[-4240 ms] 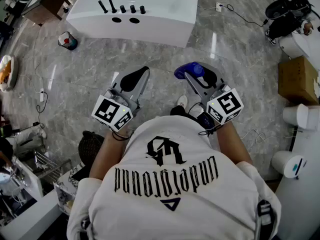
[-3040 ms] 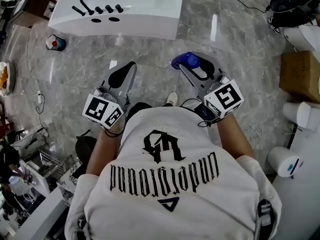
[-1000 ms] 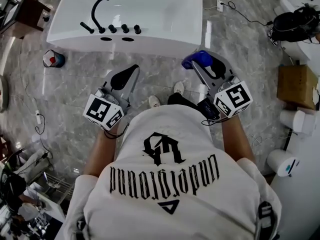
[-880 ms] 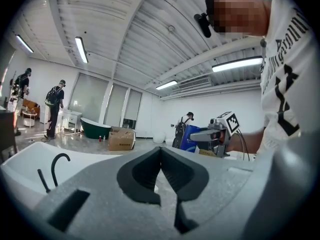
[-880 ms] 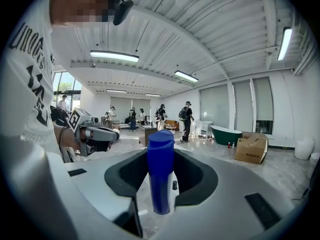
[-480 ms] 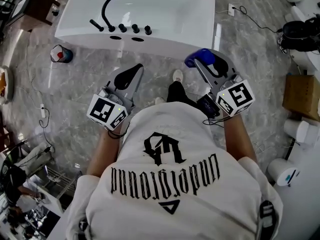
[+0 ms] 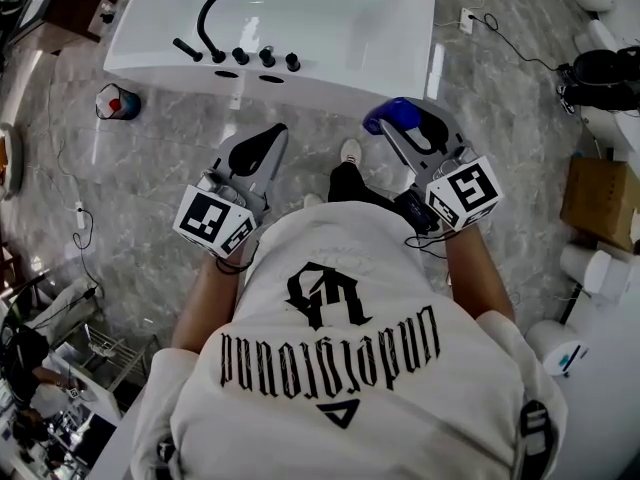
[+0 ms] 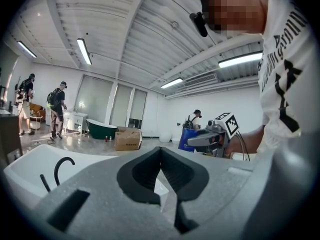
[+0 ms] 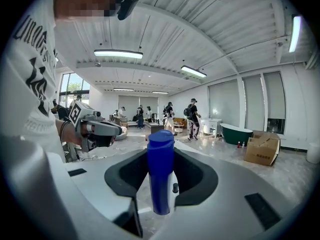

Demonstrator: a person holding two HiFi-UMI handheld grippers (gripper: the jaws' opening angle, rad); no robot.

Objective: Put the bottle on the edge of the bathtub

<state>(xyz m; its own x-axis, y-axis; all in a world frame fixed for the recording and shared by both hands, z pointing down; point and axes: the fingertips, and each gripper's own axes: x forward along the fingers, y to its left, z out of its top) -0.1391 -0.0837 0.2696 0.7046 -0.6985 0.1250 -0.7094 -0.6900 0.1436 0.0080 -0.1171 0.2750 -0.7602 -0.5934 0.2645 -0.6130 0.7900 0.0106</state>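
A white bathtub (image 7: 352, 68) with a black faucet (image 7: 211, 20) stands on the marble floor just ahead of me. My right gripper (image 7: 404, 120) is shut on a blue bottle (image 7: 389, 114), held upright between its dark pads (image 9: 192, 171) and well short of the tub's near edge. In the right gripper view the blue bottle (image 9: 160, 170) fills the gap between the jaws. My left gripper (image 7: 264, 140) hangs beside it on the left, its jaw tips meeting with nothing held. The left gripper view looks past the shut left gripper (image 8: 161, 152) to the tub (image 8: 29, 168).
A small bin with a red top (image 7: 117, 102) sits left of the tub. A cardboard box (image 7: 600, 190) and white fixtures (image 7: 592, 268) line the right side. Cables (image 7: 80, 218) trail on the floor at left. People walk in the background (image 9: 192, 116).
I have walked toward the bathtub, which now sits nearer and larger in the head view. Both grippers keep their pose; the bottle stays in the right one.
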